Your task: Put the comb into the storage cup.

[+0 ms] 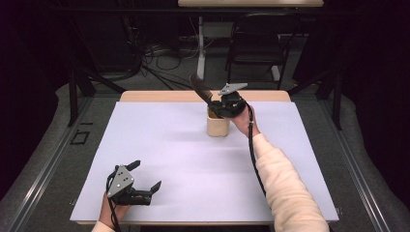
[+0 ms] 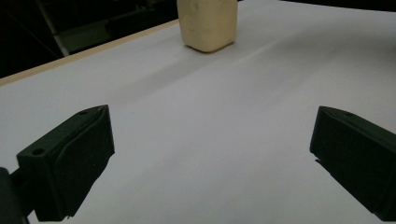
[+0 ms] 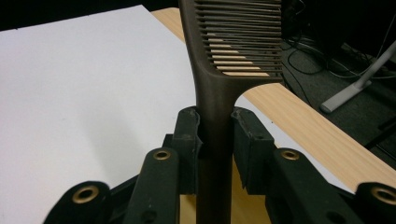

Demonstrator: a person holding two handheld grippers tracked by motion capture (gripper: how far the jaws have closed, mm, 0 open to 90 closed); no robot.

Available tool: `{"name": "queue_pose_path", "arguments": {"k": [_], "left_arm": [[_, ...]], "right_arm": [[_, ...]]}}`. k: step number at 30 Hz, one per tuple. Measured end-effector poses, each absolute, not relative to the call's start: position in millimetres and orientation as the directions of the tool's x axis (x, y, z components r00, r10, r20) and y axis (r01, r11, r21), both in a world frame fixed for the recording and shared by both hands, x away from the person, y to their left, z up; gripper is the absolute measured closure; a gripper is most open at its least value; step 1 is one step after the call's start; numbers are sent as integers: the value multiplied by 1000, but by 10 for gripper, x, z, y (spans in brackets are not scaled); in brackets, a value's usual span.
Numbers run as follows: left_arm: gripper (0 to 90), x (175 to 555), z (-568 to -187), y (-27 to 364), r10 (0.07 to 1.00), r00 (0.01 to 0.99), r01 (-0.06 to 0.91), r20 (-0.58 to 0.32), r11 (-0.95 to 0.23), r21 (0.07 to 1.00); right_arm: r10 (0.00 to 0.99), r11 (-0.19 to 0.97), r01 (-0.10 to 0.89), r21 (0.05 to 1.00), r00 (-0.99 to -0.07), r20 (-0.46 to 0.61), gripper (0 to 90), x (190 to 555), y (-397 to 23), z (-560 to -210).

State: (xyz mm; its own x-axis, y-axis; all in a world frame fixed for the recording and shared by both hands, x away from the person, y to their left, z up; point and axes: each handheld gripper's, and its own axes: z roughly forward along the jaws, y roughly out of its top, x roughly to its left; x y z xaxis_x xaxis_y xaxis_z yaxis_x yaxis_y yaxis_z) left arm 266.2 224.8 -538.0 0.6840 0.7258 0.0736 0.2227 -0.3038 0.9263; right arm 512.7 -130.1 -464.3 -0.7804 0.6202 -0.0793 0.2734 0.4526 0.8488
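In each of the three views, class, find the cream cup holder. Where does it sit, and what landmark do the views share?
High view: cream cup holder, upper centre, beneath the right gripper.
Left gripper view: top centre, far ahead.
Right gripper view: too hidden to tell.
Shared landmark: the white table cover.

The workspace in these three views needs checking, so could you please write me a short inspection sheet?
Surface: white sheet over a wooden table, bare apart from the cup.
Job's things: beige cup upright near the far edge; dark comb, handle down over the cup.
Clutter: nothing seen.
Grippers: right gripper shut on the comb's handle; left gripper open, at the near left of the sheet.
Cables: one trails from each gripper; loose cables on the floor beyond.
Surroundings: dark room, black chair behind the table.
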Motion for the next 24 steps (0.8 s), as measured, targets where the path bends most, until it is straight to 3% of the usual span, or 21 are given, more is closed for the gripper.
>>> {"name": "queue_pose_path", "arguments": {"k": [11,12,14,18,24], "left_arm": [[0,2662,-5382,2255,729,681,224,74,-303,926],[0,2663,-5382,2253,728,681,224,74,-304,926],[0,2661,-5383,2246,727,682,225,74,-305,925],[0,2663,-5381,2247,728,681,223,77,-307,925],[0,2665,-5383,2246,727,683,223,76,-306,925]], "right_arm": [[626,498,307,811,-775,-91,712,5127,-1272,-4673],[627,500,314,807,-774,-87,680,5121,-1276,-4667],[643,485,341,805,-763,-64,520,5110,-1289,-4641],[665,458,376,805,-746,-31,337,5042,-1335,-4560],[639,471,383,795,-769,-8,159,4926,-1361,-4466]]}}
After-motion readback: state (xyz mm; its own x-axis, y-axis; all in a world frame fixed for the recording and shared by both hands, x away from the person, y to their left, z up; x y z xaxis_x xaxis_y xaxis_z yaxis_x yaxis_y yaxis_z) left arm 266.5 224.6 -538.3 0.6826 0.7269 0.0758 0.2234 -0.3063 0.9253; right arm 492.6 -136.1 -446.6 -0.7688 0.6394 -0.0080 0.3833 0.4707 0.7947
